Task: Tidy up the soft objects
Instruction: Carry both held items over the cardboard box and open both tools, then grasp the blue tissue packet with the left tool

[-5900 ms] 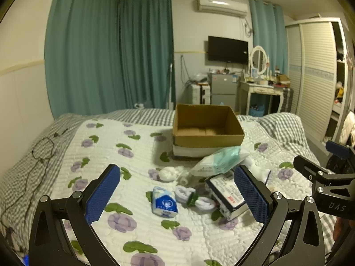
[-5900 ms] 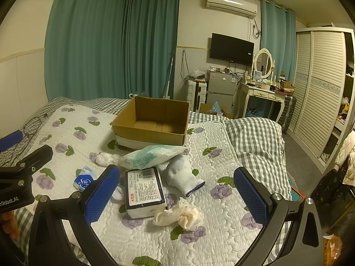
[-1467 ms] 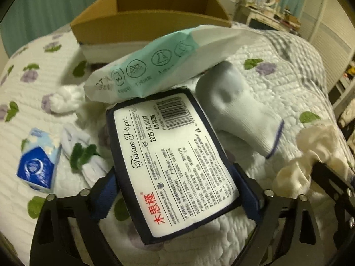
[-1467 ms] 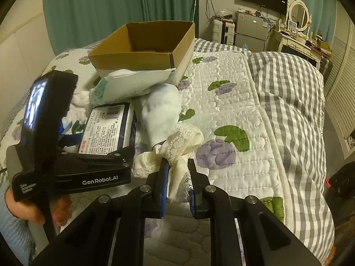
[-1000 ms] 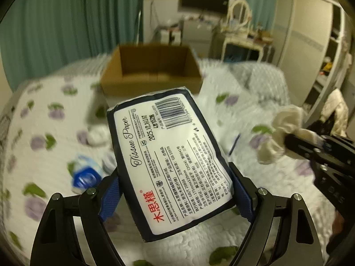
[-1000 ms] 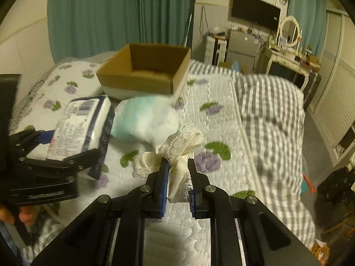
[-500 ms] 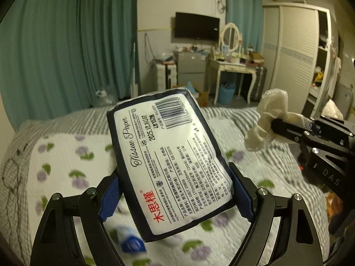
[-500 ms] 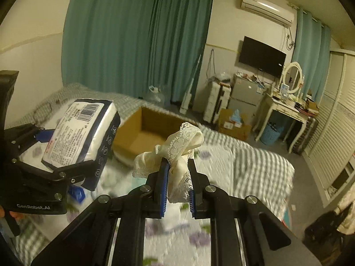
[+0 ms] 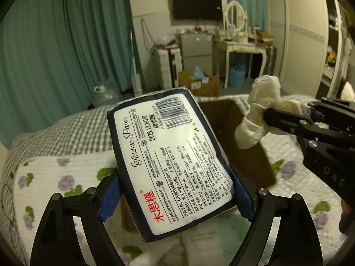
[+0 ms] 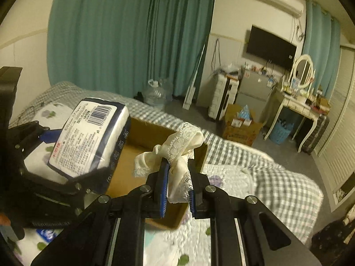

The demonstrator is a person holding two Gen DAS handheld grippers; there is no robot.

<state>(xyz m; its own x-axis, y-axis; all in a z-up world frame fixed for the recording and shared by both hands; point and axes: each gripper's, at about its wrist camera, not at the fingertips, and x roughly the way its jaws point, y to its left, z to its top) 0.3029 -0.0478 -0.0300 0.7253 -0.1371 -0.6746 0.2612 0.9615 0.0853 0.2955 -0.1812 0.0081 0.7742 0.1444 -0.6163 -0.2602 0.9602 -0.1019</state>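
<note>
The left tool [image 9: 175, 196] clamps a tissue paper pack [image 9: 170, 161] wide between its pads, above the cardboard box [image 10: 142, 155] on the bed [image 10: 255, 177]. The right tool [image 10: 177, 188], nearly closed, pinches a cream lace cloth [image 10: 179, 155] over the box.

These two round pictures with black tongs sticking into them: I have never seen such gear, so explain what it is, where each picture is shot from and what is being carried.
No robot here: a person holds one pair of hand-operated tongs in each hand, and each pair has a wide-angle camera looking along its two fingers.

The left camera's picture shows the left tongs clamped on a pack of tissue paper, with the right tongs entering from the side.

The right camera's picture shows the right tongs pinched on a cream lace cloth.

Both items hang in the air over an open cardboard box that sits on a bed with a flowered quilt. Lower down, other items on the quilt are too blurred to name.
</note>
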